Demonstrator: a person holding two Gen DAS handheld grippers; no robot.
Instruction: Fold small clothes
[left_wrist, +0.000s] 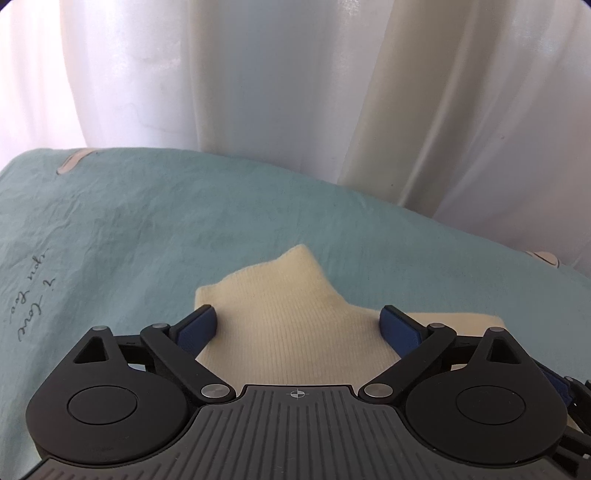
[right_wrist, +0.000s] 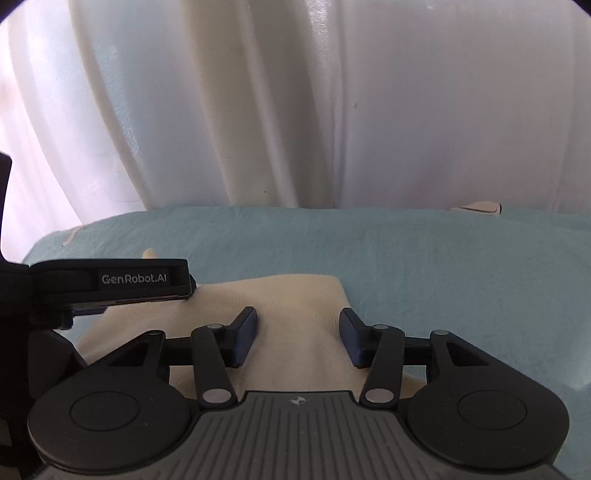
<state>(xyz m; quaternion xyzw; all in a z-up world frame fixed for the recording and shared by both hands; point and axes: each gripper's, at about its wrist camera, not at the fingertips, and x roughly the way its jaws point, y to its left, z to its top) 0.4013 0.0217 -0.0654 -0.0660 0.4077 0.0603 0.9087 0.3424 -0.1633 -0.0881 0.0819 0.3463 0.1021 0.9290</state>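
I have both hand-held grippers open over the cream sock (left_wrist: 295, 325) on the teal sheet (left_wrist: 129, 229). The sock's length runs crosswise: left hand-held gripper (left_wrist: 298, 322) nearer the cuff, right hand-held gripper (right_wrist: 298, 332) beside it.

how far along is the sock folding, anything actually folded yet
Done: the cream sock lies spread flat on the teal sheet; no fold shows. In hand: nothing is gripped. The left tongs and right tongs are both open, poised over the sock with cloth showing between their fingers. Left: closing on the fabric and making the fold itself.
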